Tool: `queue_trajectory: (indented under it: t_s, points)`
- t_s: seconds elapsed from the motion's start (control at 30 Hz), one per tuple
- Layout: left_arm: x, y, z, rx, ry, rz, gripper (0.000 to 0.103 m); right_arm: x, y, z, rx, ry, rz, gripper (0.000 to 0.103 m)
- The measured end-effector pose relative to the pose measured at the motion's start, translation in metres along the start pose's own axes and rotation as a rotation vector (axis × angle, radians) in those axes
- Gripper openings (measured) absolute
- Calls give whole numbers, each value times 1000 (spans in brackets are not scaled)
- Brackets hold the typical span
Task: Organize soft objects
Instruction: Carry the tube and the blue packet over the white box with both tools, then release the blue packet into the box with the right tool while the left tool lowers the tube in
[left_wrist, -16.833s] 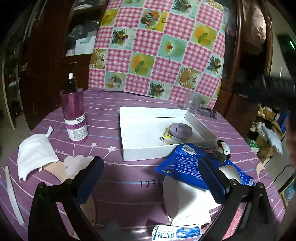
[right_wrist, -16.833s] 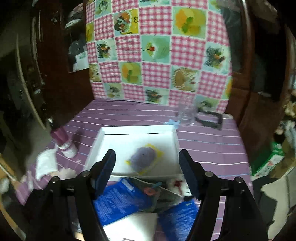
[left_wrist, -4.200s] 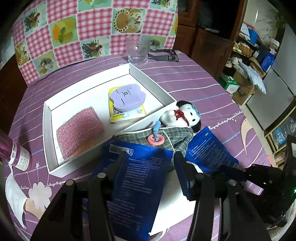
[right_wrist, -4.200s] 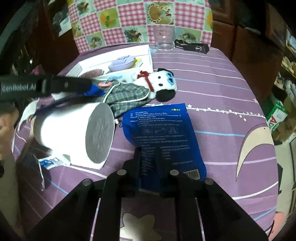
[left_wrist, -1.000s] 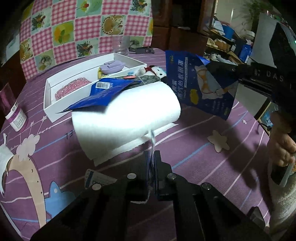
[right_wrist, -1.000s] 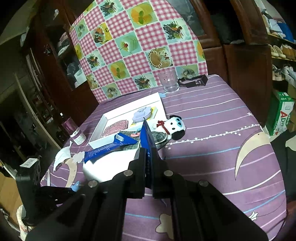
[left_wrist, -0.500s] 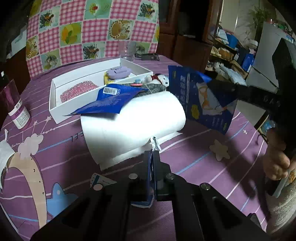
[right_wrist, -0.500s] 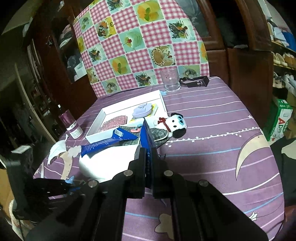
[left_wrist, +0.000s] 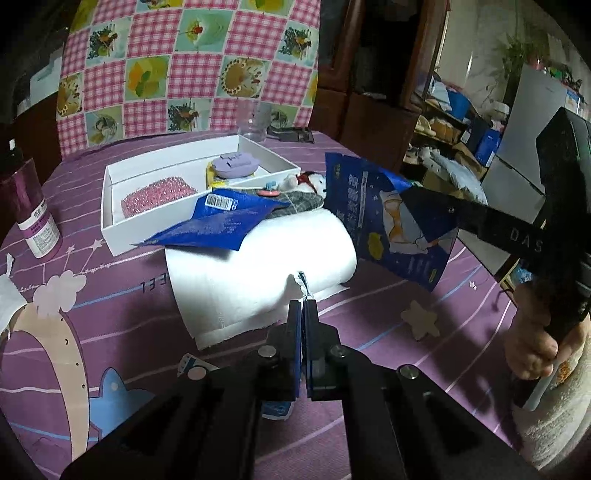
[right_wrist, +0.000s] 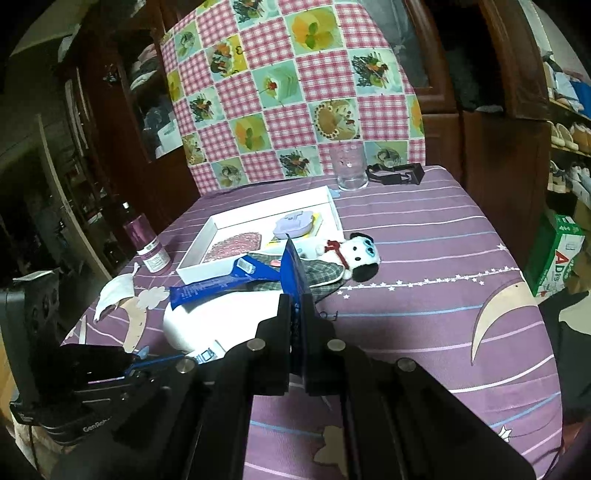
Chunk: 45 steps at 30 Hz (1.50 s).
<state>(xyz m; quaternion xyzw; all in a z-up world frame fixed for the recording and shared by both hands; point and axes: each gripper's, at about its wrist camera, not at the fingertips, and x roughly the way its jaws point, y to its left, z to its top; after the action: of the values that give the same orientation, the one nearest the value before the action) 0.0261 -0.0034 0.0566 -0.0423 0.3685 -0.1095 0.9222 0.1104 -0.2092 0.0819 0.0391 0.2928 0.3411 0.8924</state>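
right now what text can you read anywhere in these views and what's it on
"DAS" on the right gripper arm.
"GenRob", cut off, on the left gripper body.
"EEL", upside down, on the purple tablecloth.
"AD" on the green carton.
Print on both blue packets and the bottle label: too small to read.

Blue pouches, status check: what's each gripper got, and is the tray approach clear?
Right gripper shut on blue pouch, lifted. Left gripper shut on small packet. Second blue pouch rests on paper roll, between grippers and white tray.

Glossy blue plastic pouch (left_wrist: 388, 221), matt paper roll (left_wrist: 258, 266)
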Motion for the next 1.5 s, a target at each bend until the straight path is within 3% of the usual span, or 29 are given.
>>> queue_trajectory:
  t_s: [0.13,0.3,0.53,0.8,0.9,1.03,1.17,1.23,1.33,1.37,1.43,1.5]
  points:
    - [-9,-2,6,-22,-38,-8,0,-1,0,3,17,3,21,5]
    - [-21,-7,11,-29,-19,49,0,-3,-7,13,79,45,57,5]
    - [-58,1,31,-40,-90,117,0,-15,-14,47,114,50,71,5]
    - [-71,28,69,-105,-180,151,0,14,-8,96,218,21,218,5]
    - [-60,47,81,-176,-195,144,0,40,1,107,244,37,288,5]
    - [-33,69,95,-216,-191,216,0,79,10,117,254,72,327,6]
    - [-2,89,108,-256,-171,207,0,126,10,123,283,120,373,6]
    - [18,101,116,-264,-167,210,0,155,7,123,304,135,441,6]
    - [46,122,123,-300,-164,278,0,201,-5,122,406,160,498,6]
    - [57,132,122,-327,-151,287,0,214,-8,122,438,184,484,9]
    - [73,150,115,-391,-113,234,0,249,-21,108,522,298,389,13]
    - [89,165,105,-443,-71,189,0,267,-31,96,565,376,372,19]
